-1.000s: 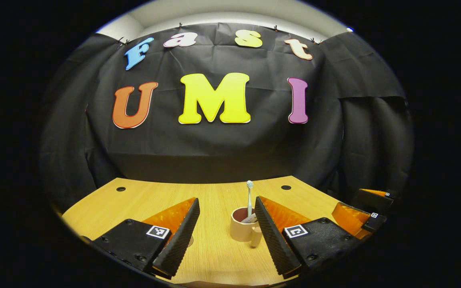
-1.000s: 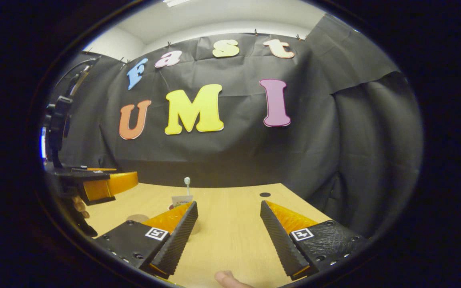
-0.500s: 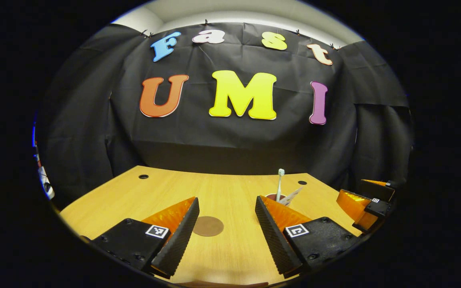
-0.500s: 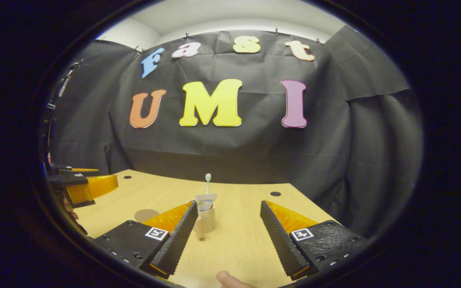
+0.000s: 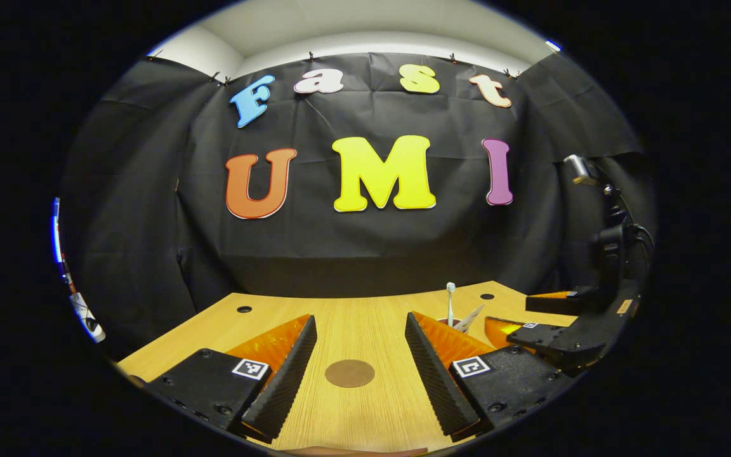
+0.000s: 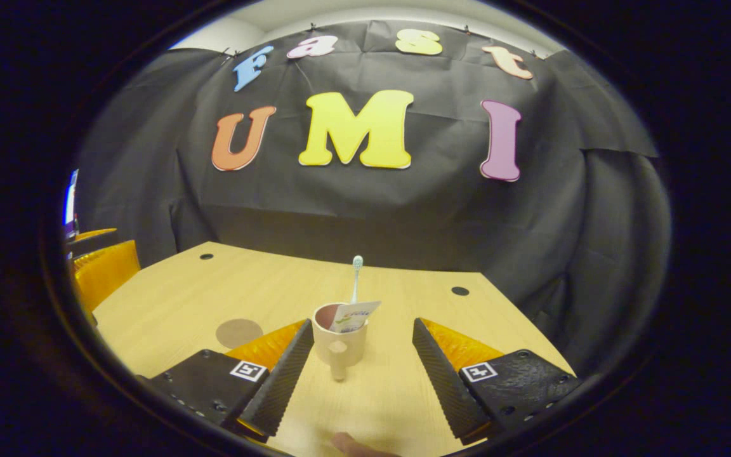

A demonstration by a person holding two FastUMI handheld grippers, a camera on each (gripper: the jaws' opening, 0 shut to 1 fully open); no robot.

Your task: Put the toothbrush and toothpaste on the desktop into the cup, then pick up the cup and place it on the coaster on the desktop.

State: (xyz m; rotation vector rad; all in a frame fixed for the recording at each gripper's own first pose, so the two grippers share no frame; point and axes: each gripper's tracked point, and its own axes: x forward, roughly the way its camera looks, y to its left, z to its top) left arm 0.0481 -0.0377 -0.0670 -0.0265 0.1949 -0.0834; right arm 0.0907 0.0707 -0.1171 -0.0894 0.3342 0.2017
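**Cup loaded, coaster bare as both tools hover over the counter**

The cup [image 6: 339, 339] stands upright on the wooden counter [image 6: 264, 285], its handle turned toward my right gripper [image 6: 360, 374]. The toothbrush [image 6: 356, 279] rises bristles-up from inside it, and the toothpaste [image 6: 354, 315] leans against the rim beside it. In the right gripper view the cup sits just ahead of the jaws, which are spread wide with nothing between them and touch nothing; it stands nearer the left finger than the right.

The round brown coaster [image 5: 349, 373] lies flat on the counter, well apart from the cup and with nothing on it. In the left gripper view it shows between the fingers of my left gripper [image 5: 358, 381], whose jaws are likewise spread wide and hold nothing. In that view the cup is mostly hidden behind the finger on the right of the picture, with the toothbrush head and toothpaste end showing above it, and the right gripper shows just past them at the right edge. A fingertip [image 6: 349, 443] shows at the bottom of the right gripper view.
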